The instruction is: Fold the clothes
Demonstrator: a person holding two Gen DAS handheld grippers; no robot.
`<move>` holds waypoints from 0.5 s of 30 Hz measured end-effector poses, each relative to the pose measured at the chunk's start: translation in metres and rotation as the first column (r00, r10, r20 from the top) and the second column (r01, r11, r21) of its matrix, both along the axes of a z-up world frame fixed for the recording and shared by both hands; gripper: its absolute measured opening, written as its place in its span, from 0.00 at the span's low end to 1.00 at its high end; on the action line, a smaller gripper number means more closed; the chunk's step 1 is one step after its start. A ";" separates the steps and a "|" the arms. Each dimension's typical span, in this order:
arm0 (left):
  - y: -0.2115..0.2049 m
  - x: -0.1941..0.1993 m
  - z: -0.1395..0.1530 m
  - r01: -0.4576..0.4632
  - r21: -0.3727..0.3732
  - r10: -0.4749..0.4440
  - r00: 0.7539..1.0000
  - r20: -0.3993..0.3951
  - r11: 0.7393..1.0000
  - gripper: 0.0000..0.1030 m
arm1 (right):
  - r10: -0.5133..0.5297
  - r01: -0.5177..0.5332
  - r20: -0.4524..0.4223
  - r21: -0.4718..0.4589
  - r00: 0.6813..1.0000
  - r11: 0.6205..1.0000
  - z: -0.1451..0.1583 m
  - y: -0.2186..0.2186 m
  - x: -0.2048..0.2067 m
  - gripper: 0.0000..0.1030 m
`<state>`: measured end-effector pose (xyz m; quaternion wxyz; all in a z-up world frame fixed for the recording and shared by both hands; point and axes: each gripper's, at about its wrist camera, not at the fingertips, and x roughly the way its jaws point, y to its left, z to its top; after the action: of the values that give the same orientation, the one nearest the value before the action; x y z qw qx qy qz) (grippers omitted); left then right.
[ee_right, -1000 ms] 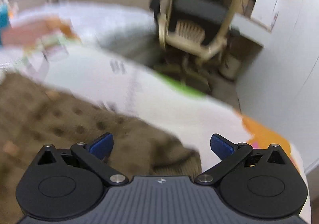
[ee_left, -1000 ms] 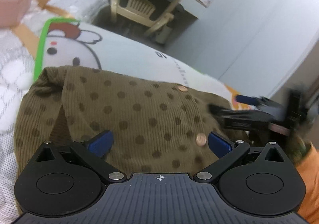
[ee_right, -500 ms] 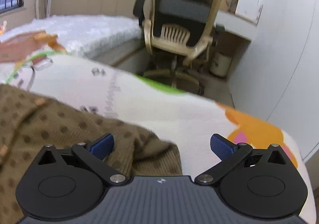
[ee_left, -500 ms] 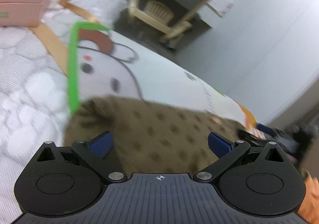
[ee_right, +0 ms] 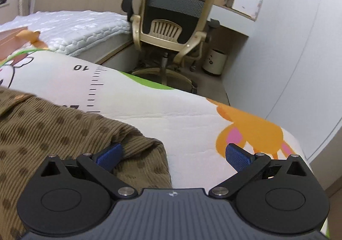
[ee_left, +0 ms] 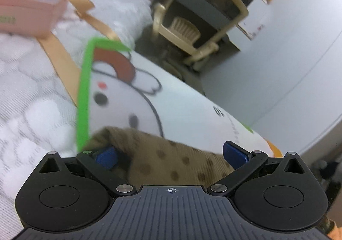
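Observation:
A brown corduroy garment (ee_left: 171,161) with darker dots lies on a white cartoon-print mat (ee_left: 188,107). In the left wrist view its upper edge bunches up between the blue pads of my left gripper (ee_left: 171,154), which stands open around it. In the right wrist view the same garment (ee_right: 64,128) fills the lower left, a folded corner reaching between the pads of my right gripper (ee_right: 173,154), also open. The left pad (ee_right: 110,154) touches the cloth; the right pad (ee_right: 238,156) is over bare mat.
A pink box (ee_left: 32,15) sits on the quilted white bedding (ee_left: 25,111) to the far left. A beige and black office chair (ee_right: 171,19) stands beyond the mat's far edge, by a small white bin (ee_right: 214,61). A white wall (ee_right: 288,47) runs along the right.
My left gripper has drawn back toward the garment's upper left edge, so much less cloth shows ahead of it. My right gripper has steadied at the garment's right corner. Both stay open.

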<state>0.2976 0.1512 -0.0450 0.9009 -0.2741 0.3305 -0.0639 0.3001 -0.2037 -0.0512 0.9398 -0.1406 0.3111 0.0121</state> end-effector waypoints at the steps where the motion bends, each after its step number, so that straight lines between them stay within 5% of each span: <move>1: 0.002 -0.003 0.001 -0.006 0.017 0.006 1.000 0.002 1.000 1.00 | -0.001 0.001 0.006 -0.018 1.000 1.000 0.001 0.001 0.000 1.00; 5: 0.011 -0.015 0.006 -0.027 0.083 0.026 1.000 0.011 0.996 1.00 | -0.005 0.003 0.059 0.031 0.998 1.000 0.018 0.001 -0.010 1.00; 11: 0.002 -0.041 0.022 -0.011 0.116 0.003 0.997 0.072 0.993 1.00 | 0.160 -0.131 -0.050 0.370 0.986 0.920 0.019 0.014 -0.019 1.00; 15: -0.022 -0.058 0.037 0.121 0.075 -0.133 0.975 0.177 0.990 1.00 | 0.175 -0.117 -0.143 0.346 0.974 0.931 -0.006 0.025 -0.012 1.00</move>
<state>0.2392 0.1290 -0.0077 0.9295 -0.2168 0.2657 -0.1356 0.2886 -0.1785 -0.0571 0.9163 -0.0001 0.3726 0.1470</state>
